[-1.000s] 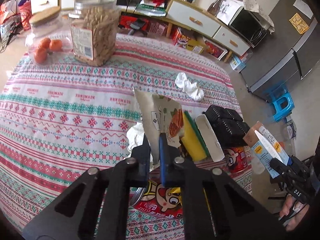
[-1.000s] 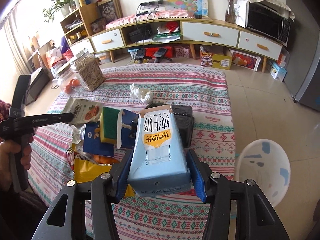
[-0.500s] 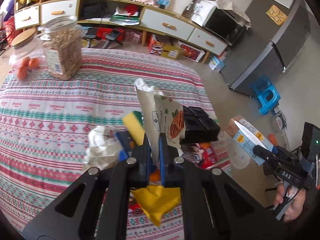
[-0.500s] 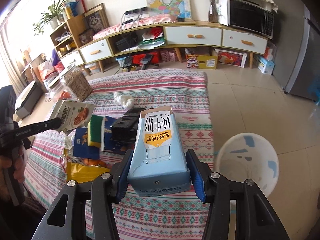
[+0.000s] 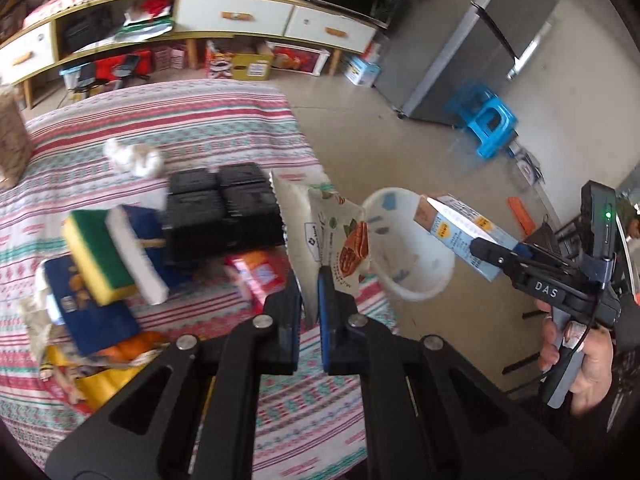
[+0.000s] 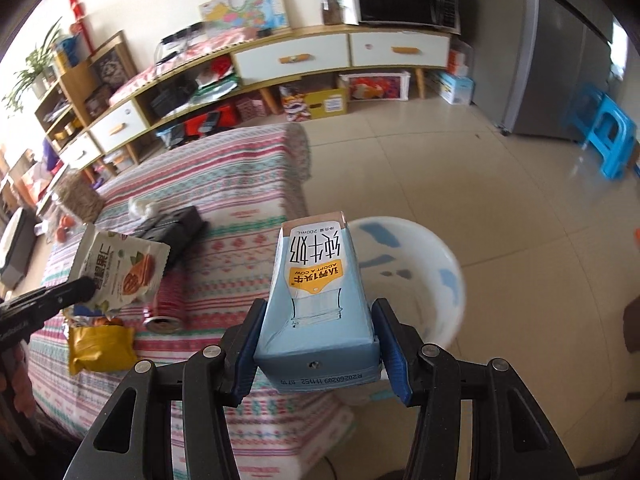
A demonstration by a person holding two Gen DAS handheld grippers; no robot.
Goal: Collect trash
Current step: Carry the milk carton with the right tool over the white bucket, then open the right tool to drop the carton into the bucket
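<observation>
The left gripper (image 5: pixel 310 300) pinches a white snack packet (image 5: pixel 328 232) above the table's (image 5: pixel 200 128) edge. Right of it, the right gripper (image 6: pixel 320 344) clamps a blue milk carton (image 6: pixel 318 296) over the white bin (image 6: pixel 436 264).

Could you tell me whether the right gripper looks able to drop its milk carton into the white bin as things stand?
Probably yes. The right gripper holds the milk carton with its far end over the white bin, whose mouth shows nothing in the way.
</observation>
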